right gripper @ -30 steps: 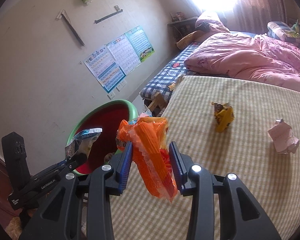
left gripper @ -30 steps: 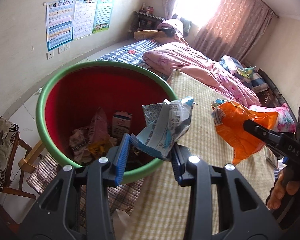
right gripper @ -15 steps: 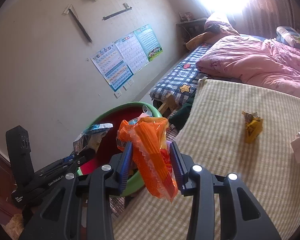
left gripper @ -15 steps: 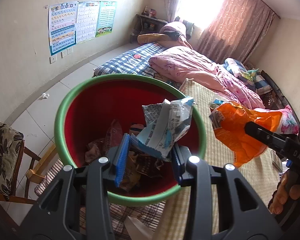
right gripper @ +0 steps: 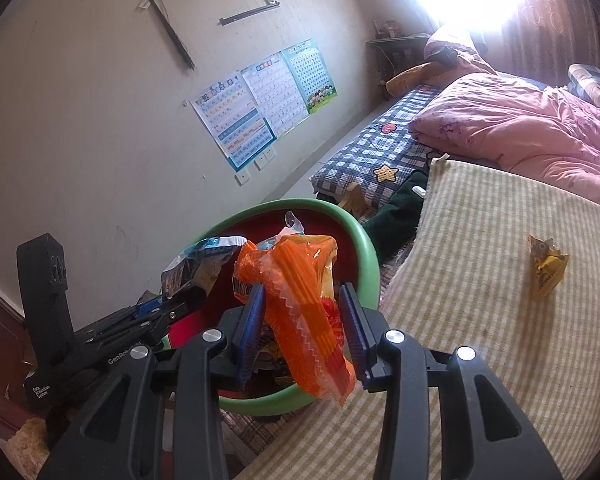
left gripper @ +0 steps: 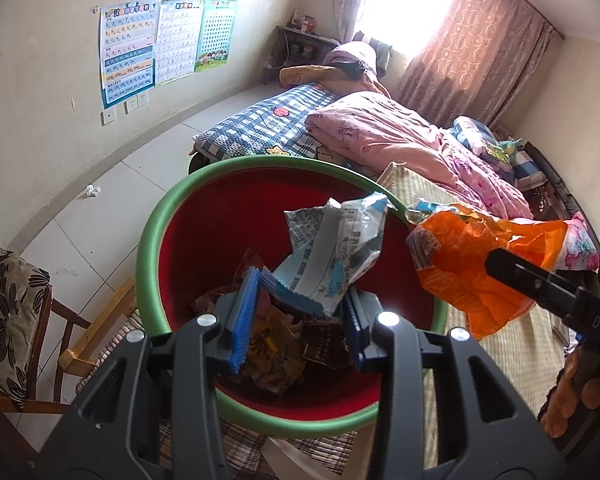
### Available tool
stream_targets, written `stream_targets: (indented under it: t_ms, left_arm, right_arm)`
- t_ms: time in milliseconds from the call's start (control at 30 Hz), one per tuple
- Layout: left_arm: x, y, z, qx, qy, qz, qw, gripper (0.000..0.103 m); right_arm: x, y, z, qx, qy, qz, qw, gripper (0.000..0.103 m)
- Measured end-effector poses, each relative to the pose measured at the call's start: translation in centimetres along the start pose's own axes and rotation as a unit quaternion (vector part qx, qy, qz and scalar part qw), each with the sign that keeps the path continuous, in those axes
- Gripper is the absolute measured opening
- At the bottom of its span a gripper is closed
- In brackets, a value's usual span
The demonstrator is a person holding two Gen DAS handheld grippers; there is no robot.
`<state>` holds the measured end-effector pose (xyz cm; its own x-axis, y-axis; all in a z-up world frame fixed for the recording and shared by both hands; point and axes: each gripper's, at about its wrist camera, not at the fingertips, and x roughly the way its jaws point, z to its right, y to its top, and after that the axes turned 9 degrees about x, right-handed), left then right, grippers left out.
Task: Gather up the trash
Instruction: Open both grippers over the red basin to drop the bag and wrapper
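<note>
Here the left hand-held gripper (left gripper: 298,316) is clenched on a crumpled white-and-blue snack wrapper (left gripper: 332,256), and it holds it right above the open mouth of the green bin (left gripper: 156,236) with the red inside. The right hand-held gripper (right gripper: 302,330) is grasping an orange snack bag (right gripper: 300,300) between its blue pads; in the right wrist view this bag hangs near the bin's rim on the bed side, partly over the mouth.

I think the risk is on the right side. If the orange bag is let go where it is, it can catch the rim or slide outside, down between the bin and the striped mat (right gripper: 480,280) of the bed. Both wrappers are very light, so they may also stick to a pad or drift when they fall.

The white wrapper is torn open and creased, with small printed text. The orange bag is shiny, wrinkled, with a zigzag sealed edge. The bin already holds several wrappers. A yellow wrapper (right gripper: 546,268) lies on the mat, well apart.
</note>
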<state>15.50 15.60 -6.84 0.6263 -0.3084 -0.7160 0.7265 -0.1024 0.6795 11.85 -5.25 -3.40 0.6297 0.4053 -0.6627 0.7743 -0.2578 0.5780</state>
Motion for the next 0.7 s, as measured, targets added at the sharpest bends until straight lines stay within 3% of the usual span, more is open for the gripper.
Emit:
stream_targets:
  t_ms: [100,200,233,400,500,567,700]
  left_arm:
    - [0.2,0.0,0.0,-0.003,0.003,-0.003,1.0,0.039]
    - [0.5,0.0,-0.3,-0.01,0.005,-0.003,0.9999,0.056]
    - [0.5,-0.1,-0.3,-0.01,0.007,-0.003,0.9999,0.061]
    - [1.0,0.1,0.5,0.003,0.006,-0.006,1.0,0.064]
    - [1.0,0.2,1.1,0.011,0.005,-0.003,0.9999,0.065]
    - [0.9,0.3,1.9,0.019,0.005,0.0,0.9998,0.066]
    - [0.8,0.9,3.5,0.027,-0.004,0.014,0.9995,0.069]
  right_arm:
    - [0.4,0.0,-0.5,-0.003,0.005,-0.002,1.0,0.046]
    - [0.4,0.0,-0.6,-0.001,0.007,0.001,1.0,0.06]
    - [0.4,-0.1,-0.4,0.001,0.007,0.003,1.0,0.061]
    - [-0.9,0.2,2.0,0.02,-0.015,0.022,0.999,0.064]
    - [-2.9,0.5,5.7,0.034,-0.07,0.059,0.995,0.067]
    - [-4.8,0.7,9.6,0.056,-0.133,0.084,0.986,0.068]
    - [-8.0,1.1,17.7,0.105,-0.252,0.11,0.956,0.073]
